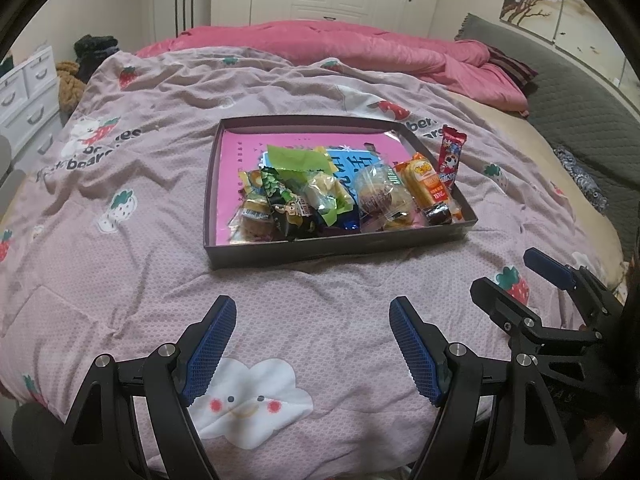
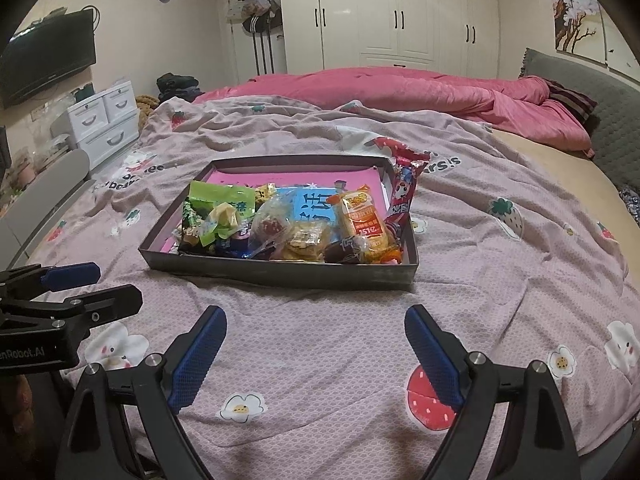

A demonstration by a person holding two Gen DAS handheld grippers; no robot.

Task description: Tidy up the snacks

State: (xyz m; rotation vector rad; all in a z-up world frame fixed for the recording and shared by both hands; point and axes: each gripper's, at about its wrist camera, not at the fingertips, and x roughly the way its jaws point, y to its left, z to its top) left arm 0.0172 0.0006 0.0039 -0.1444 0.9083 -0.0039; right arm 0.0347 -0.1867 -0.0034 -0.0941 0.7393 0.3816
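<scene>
A shallow dark box [image 1: 340,246] [image 2: 280,272] with a pink lining sits on the quilt and holds several snacks: a green packet [image 1: 298,158] [image 2: 224,202], a dark green bag [image 1: 280,196], a clear-wrapped pastry [image 1: 374,192] [image 2: 272,224], an orange packet [image 1: 426,180] [image 2: 362,216]. A red snack stick [image 1: 451,152] [image 2: 404,188] leans on the box's right rim. My left gripper [image 1: 312,312] is open and empty, short of the box. My right gripper [image 2: 316,320] is open and empty, also short of the box. Each gripper shows at the other view's edge.
The box lies on a lilac strawberry-print quilt [image 1: 160,208] [image 2: 500,264] over a bed. A pink duvet [image 1: 360,46] [image 2: 420,92] is bunched at the far side. White drawers [image 2: 104,124] stand left, a grey headboard [image 2: 592,92] right.
</scene>
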